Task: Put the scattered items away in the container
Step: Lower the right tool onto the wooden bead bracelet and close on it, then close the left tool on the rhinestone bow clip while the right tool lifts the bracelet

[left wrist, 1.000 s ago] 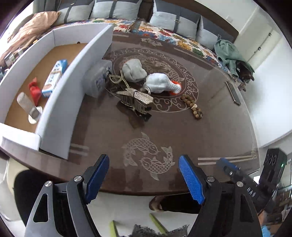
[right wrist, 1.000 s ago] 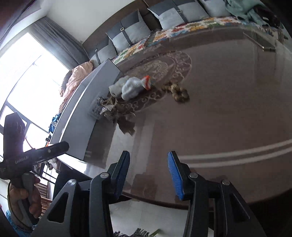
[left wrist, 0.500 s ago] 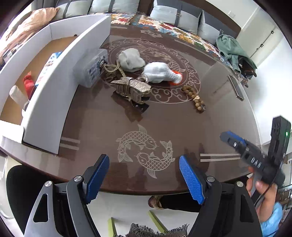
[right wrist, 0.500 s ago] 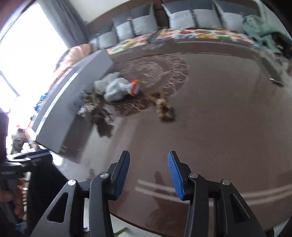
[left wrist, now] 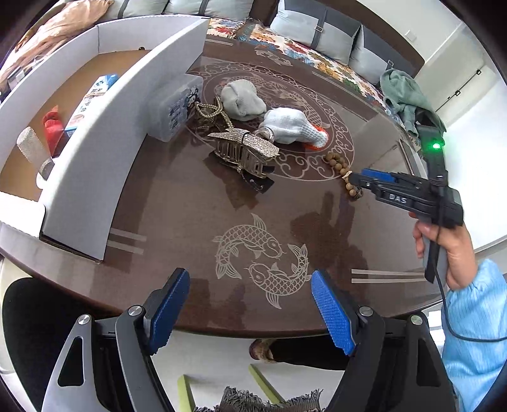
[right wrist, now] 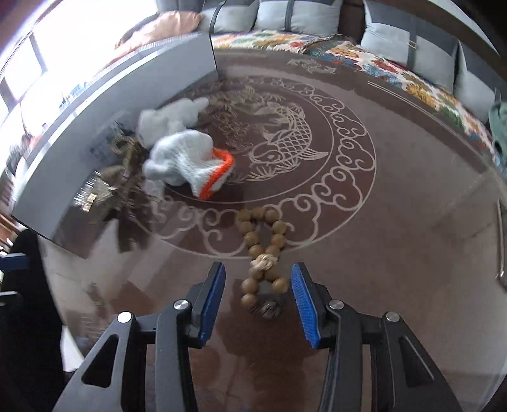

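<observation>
A wooden bead bracelet (right wrist: 263,241) lies on the brown patterned table (right wrist: 396,222). My right gripper (right wrist: 257,279) stands open over it, the bracelet's near end between the pads, untouched. The left wrist view shows that right gripper (left wrist: 358,179) from the side, at the bracelet (left wrist: 337,163). My left gripper (left wrist: 250,301) hangs open and empty above the table's near edge. A white glove with an orange cuff (left wrist: 291,126), a grey glove (left wrist: 242,99), a rhinestone hair claw (left wrist: 244,149), a bead chain (left wrist: 209,111) and a clear plastic case (left wrist: 177,107) lie beside the white cardboard box (left wrist: 95,152).
Inside the box lie a blue-white carton (left wrist: 95,95), a red item (left wrist: 52,126) and a glittery bottle (left wrist: 33,152). A hand in a blue sleeve (left wrist: 450,250) holds the right gripper. A sofa with cushions (right wrist: 304,19) runs behind the table. A slim dark bar (right wrist: 500,234) lies at the right.
My right gripper has swung across the table from its near edge, rolled upright, and now sits over the bead bracelet. The left gripper has hardly shifted.
</observation>
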